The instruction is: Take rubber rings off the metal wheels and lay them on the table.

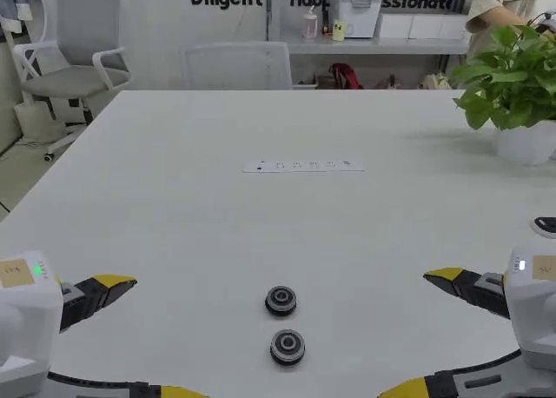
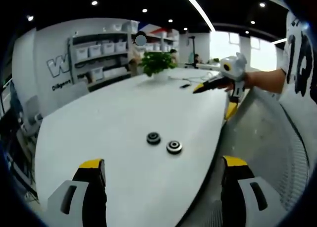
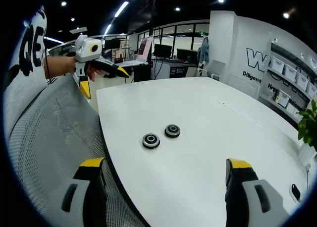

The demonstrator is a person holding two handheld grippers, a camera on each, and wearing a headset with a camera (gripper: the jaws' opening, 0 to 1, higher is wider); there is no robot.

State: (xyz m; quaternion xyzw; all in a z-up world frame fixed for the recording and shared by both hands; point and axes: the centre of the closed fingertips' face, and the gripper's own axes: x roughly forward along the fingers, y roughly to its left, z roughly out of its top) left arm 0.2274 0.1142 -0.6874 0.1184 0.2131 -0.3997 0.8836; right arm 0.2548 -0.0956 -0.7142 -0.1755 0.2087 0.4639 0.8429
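Your left gripper [image 1: 155,335] sits at 8 o'clock in the head view, jaws wide apart and holding nothing; your right gripper [image 1: 410,333] mirrors it at 4 o'clock, jaws equally spread. Between them, at 6 o'clock on the white table [image 1: 261,215], the far wheel [image 1: 281,301] lies just at 12 o'clock of the near wheel [image 1: 287,347], not touching, both wearing their dark rubber rings [image 1: 273,348]. You have a potted plant [image 1: 512,85] at 2 o'clock

Person's equipment: left gripper [image 2: 162,162] and right gripper [image 3: 166,163] have white plastic housings and black jaws tipped in yellow. The left housing carries a small green indicator light [image 1: 36,269]. Clothing: white shirt [image 3: 27,53] with black lettering.
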